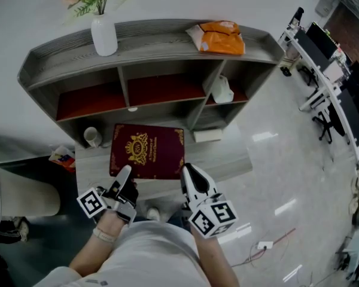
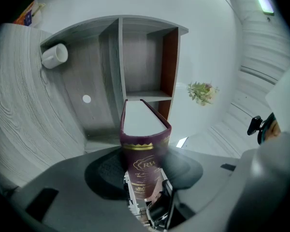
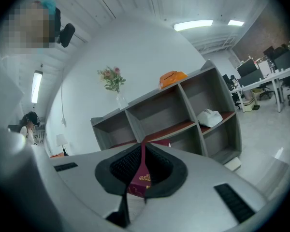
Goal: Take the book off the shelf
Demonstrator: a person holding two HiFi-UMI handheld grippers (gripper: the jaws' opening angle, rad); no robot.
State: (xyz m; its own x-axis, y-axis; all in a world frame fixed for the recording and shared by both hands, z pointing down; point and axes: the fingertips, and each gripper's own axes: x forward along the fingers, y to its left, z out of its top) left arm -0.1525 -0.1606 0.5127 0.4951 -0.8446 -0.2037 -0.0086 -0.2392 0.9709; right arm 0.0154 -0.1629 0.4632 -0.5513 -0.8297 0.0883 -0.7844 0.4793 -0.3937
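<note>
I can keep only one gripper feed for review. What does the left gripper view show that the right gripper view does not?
Only the left gripper view: a white cylindrical cup. Only the right gripper view: an orange bag atop the grey wooden shelf, a white lumpy object in one compartment, and white office desks. Both: the shelf, the maroon gold-printed hardcover book and pink flowers.

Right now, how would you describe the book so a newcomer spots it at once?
Find the grey shelf with a white vase on top. In front of it, the left gripper and right gripper hold the book flat. It alone is maroon with a gold crest; the nearby cup is white.
</note>
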